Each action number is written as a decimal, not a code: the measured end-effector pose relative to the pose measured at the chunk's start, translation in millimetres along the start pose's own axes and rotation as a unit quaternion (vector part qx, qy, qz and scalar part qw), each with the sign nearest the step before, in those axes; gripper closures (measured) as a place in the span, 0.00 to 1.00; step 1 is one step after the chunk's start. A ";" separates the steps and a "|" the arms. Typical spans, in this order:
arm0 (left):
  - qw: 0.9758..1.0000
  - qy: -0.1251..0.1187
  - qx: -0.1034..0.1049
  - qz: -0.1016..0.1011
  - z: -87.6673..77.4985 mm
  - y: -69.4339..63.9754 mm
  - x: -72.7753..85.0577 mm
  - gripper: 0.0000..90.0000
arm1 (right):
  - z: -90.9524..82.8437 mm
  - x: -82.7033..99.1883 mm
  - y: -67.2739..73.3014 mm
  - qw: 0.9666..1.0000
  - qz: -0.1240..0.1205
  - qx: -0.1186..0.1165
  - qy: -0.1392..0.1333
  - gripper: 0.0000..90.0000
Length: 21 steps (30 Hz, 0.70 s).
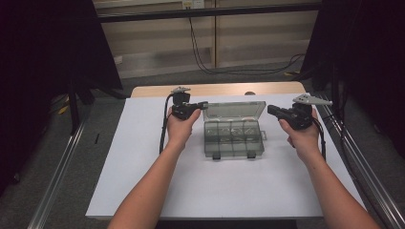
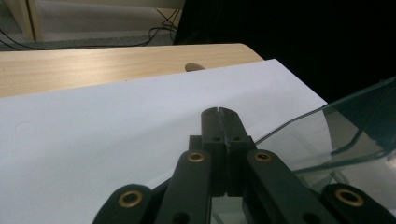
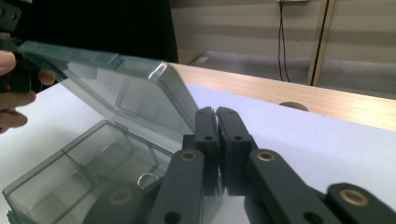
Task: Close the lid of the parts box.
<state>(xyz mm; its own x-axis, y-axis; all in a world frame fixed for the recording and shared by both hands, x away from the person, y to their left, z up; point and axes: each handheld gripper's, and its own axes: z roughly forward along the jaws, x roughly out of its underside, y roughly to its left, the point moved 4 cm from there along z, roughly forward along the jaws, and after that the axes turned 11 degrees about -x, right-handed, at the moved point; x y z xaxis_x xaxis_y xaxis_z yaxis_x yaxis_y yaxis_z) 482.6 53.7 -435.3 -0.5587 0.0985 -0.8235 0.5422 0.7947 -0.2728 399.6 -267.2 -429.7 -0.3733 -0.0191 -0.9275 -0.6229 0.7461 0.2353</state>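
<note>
Item: clear smoke-tinted compartment box [image 1: 233, 137], standing mid-worktop on the white sheet [image 1: 143, 181] between our two hands; its lid [image 1: 235, 110] is raised and leans back on the far hinge, latches at the near edge undone. In the right gripper view a small wire ring [image 3: 148, 178] lies in one compartment; the other cells are too dim for us to list.

Left gripper [image 1: 200, 105]: fingers [image 2: 219, 122] closed tight, nothing between them, tips at the lid's left corner; whether they touch it we cannot tell.

Right gripper [image 1: 271, 109]: fingers [image 3: 219, 126] closed, holding nothing, just off the box's right side, near the lid's edge.

Step in hand, as we judge it: the box stands open, the lid being steadied or about to be swung.

Next move calls for: either a push of the lid over its hinge with closed tips, or fingers opened to pick from a cell while the base is held from sliding.

Markings: no brand, label or legible writing on box, sheet or grippers
</note>
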 end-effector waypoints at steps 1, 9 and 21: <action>1.000 0.000 -0.001 0.001 0.3 -0.6 0.1 1.00 | -0.7 -0.6 -0.6 1.000 0.003 0.002 0.000 1.00; 1.000 0.002 -0.005 0.006 0.3 -3.3 1.7 1.00 | 3.8 -2.7 -1.0 0.999 0.030 0.019 -0.003 1.00; 1.000 0.000 -0.009 0.000 -1.3 -6.2 7.3 1.00 | 15.9 -5.9 5.5 0.999 0.037 0.024 0.000 1.00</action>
<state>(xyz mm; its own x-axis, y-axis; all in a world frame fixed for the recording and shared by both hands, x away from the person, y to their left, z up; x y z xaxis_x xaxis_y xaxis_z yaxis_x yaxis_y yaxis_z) 474.4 50.2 -438.9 -0.5584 0.0974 -0.8238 0.5299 0.8059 -0.2639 409.2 -252.3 -427.6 -0.4163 0.0373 -0.9085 -0.5604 0.7763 0.2887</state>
